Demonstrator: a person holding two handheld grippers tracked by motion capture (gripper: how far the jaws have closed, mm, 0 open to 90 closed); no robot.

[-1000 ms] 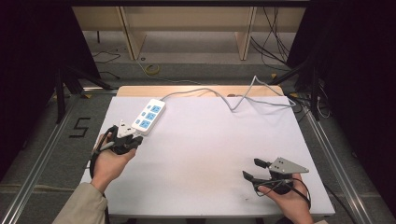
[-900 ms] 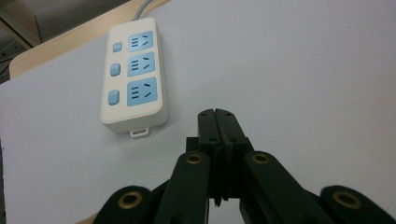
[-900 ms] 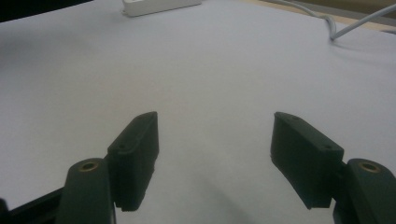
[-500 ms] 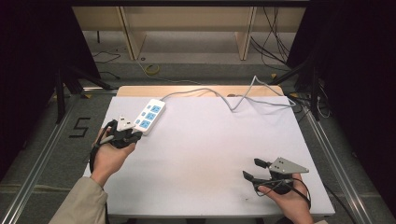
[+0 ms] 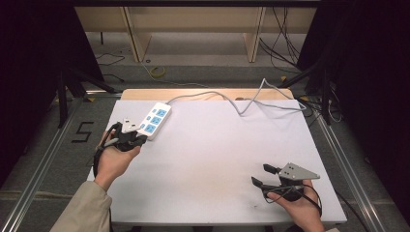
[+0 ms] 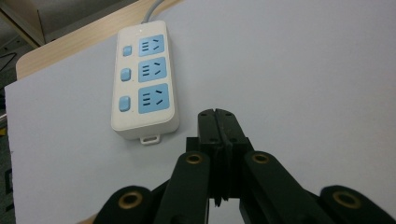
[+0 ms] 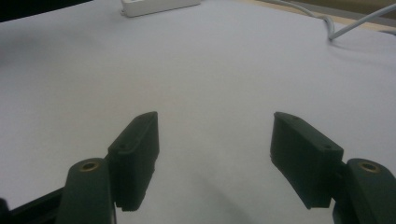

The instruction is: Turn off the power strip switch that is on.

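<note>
- Left gripper [image 5: 138, 140]: jaws pressed flat together, nothing between them; tip just short of the near end of the power strip [image 5: 154, 121], a little to one side of it, not touching.
- Power strip: white, three blue sockets, lying flat at the far left of the white table [image 5: 208, 159]; its grey cord [image 5: 241, 99] runs along the table's far edge, away from the strip.
- Right gripper [image 5: 263, 176]: jaws spread wide, empty, well apart from the power strip at the near right corner, above bare table.
</note>
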